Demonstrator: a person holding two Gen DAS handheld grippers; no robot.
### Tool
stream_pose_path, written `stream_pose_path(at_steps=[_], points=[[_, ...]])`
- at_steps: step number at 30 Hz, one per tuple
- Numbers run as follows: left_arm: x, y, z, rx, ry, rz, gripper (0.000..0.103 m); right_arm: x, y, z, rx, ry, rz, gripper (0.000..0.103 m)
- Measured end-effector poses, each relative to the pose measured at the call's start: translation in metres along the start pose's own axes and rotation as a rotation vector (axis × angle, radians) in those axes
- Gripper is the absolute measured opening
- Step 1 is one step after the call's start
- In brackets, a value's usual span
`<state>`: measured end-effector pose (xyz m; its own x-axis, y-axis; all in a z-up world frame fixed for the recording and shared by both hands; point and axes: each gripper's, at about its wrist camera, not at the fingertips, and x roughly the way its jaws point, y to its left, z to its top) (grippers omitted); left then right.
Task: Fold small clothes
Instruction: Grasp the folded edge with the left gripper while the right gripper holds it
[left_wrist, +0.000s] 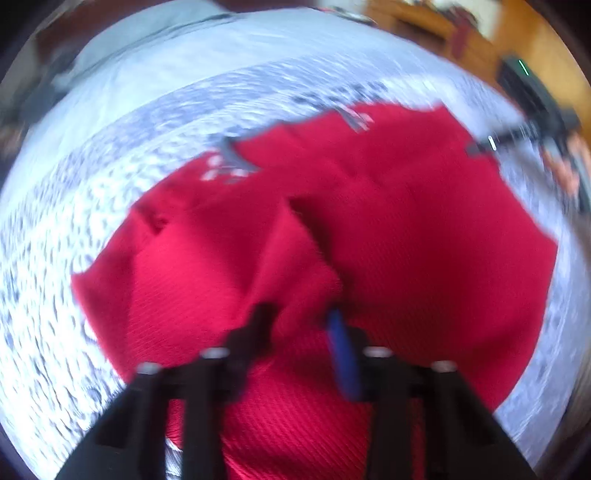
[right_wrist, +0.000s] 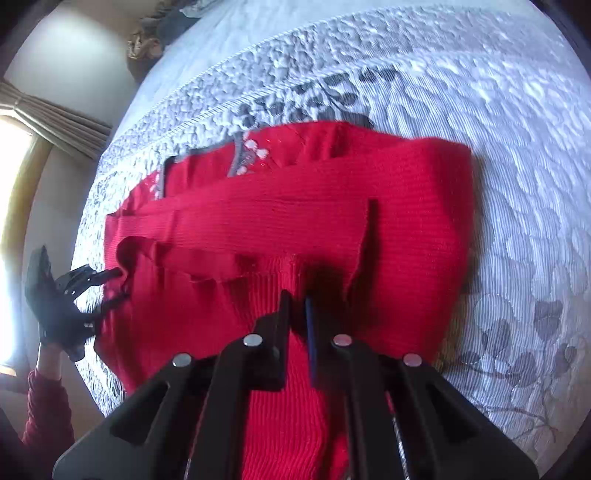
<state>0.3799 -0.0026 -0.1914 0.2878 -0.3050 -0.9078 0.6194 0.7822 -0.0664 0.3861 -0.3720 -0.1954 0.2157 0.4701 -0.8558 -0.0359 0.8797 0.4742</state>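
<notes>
Both jaws pinching red knit garment (right_wrist: 295, 206), flat on quilted bed cover (right_wrist: 498, 184). Right gripper (right_wrist: 297, 306) clamped on near hem, left gripper (left_wrist: 301, 317) on bunched edge w/ fabric between pads, so I can lift both corners evenly for next fold.

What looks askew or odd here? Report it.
Nothing is damaged or spilled. The red sweater lies on the quilted bedspread, partly folded, and its lower layers are rumpled with a loose flap sticking up near the right gripper. Both grippers pinch its near edge.
</notes>
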Motion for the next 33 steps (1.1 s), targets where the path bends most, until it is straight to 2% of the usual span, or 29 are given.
stream_pose_path(at_steps=[1,8,14,19,22,25,29,32,33], points=[[-0.003,0.008,-0.001,-0.042,-0.009,-0.007,0.008,-0.004,0.002,-0.001,-0.008,-0.008,0.009,0.007],[-0.036,0.029,-0.007,-0.200,-0.169,-0.047,0.007,-0.021,0.012,-0.004,-0.047,-0.046,0.030,0.006],[-0.055,0.048,0.021,-0.288,-0.261,-0.010,0.007,-0.052,0.013,0.014,-0.028,-0.138,0.066,0.005],[-0.053,0.070,0.055,-0.368,-0.324,0.052,0.007,-0.076,0.003,0.051,0.024,-0.223,0.050,0.005],[-0.032,0.089,0.073,-0.411,-0.290,0.120,0.007,-0.063,-0.007,0.080,0.048,-0.209,-0.019,0.004],[0.002,0.103,0.081,-0.446,-0.200,0.158,0.007,-0.032,-0.022,0.101,0.095,-0.161,-0.073,0.004],[0.043,0.104,0.076,-0.443,-0.104,0.203,0.008,0.012,-0.036,0.102,0.130,-0.094,-0.143,0.004],[0.046,0.101,0.069,-0.441,-0.117,0.218,0.010,0.027,-0.041,0.096,0.131,-0.077,-0.167,0.004],[0.045,0.102,0.068,-0.444,-0.112,0.209,0.015,0.028,-0.044,0.094,0.136,-0.075,-0.169,0.006]])
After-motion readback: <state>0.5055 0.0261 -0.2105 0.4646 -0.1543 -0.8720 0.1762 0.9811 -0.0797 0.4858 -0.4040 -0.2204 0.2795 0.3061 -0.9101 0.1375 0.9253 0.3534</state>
